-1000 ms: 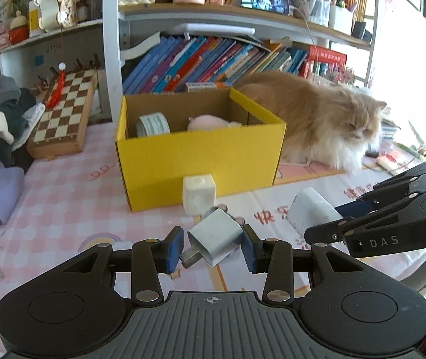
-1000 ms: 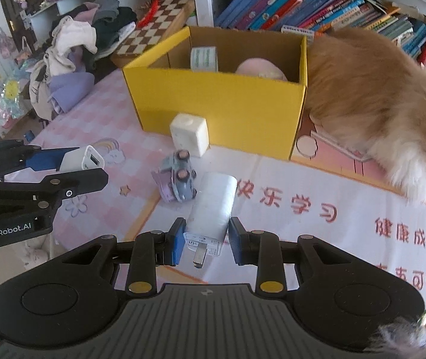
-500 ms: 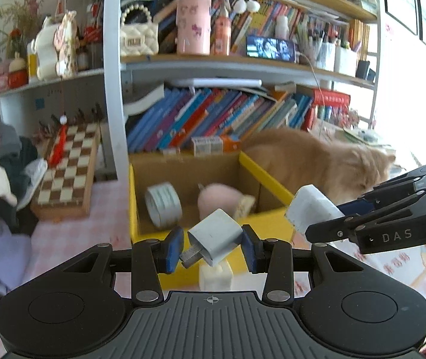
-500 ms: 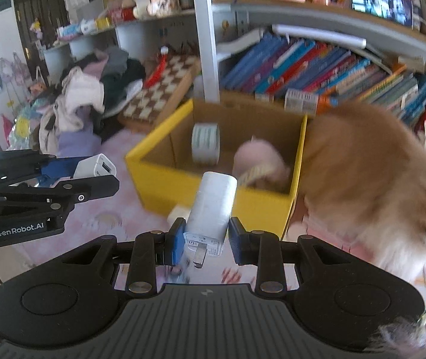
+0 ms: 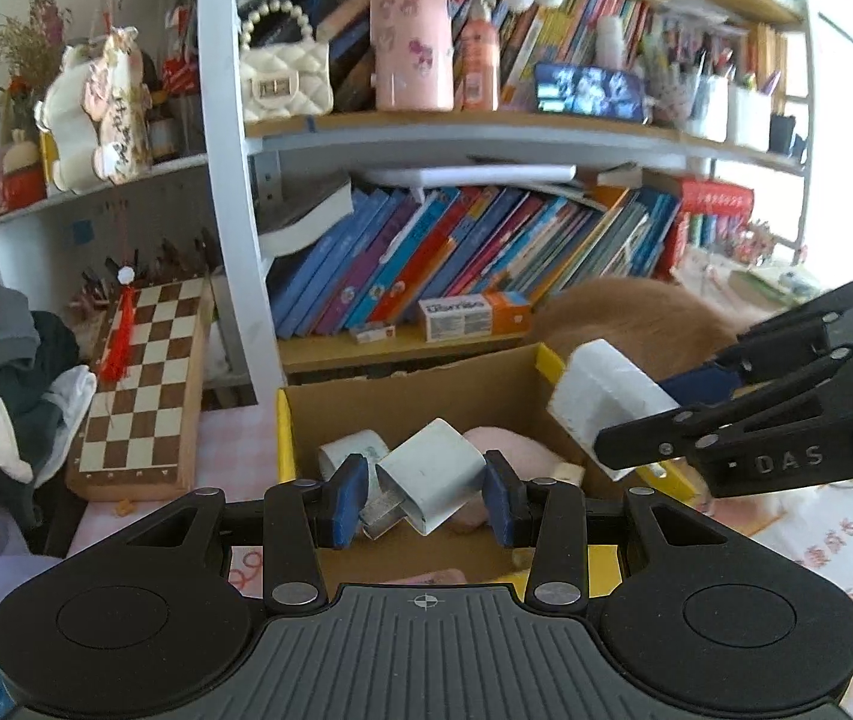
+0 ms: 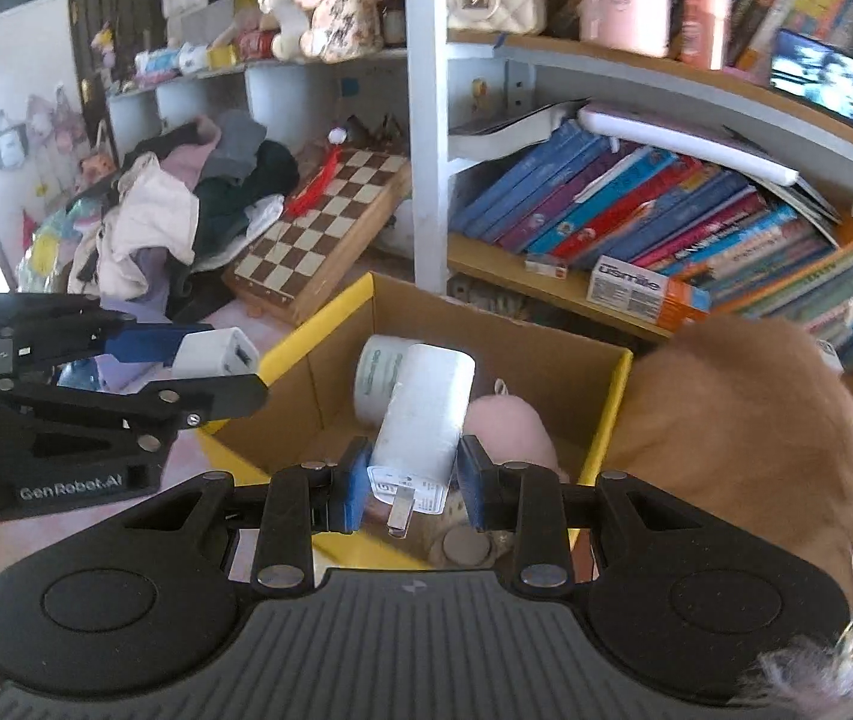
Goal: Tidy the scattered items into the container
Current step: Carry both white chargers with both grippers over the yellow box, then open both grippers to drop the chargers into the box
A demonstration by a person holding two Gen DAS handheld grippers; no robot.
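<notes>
My left gripper (image 5: 425,501) is shut on a small white charger plug (image 5: 435,480) and holds it over the open yellow cardboard box (image 5: 284,438). My right gripper (image 6: 408,483) is shut on a longer white charger (image 6: 423,414), also above the yellow box (image 6: 615,414). Each gripper shows in the other's view: the right gripper (image 5: 624,426) with its charger (image 5: 603,405) at right, the left gripper (image 6: 216,369) with its plug (image 6: 216,353) at left. Inside the box lie a roll of tape (image 6: 378,378) and a pink soft item (image 6: 507,426).
An orange long-haired cat (image 6: 744,420) lies right beside the box's right wall. A folded chessboard (image 5: 138,384) leans at the left by a pile of clothes (image 6: 174,222). A bookshelf (image 5: 486,276) full of books stands behind the box.
Both grippers have risen from the tablecloth and moved forward over the box, each still holding its charger. The white cube and toy car on the cloth have dropped out of sight.
</notes>
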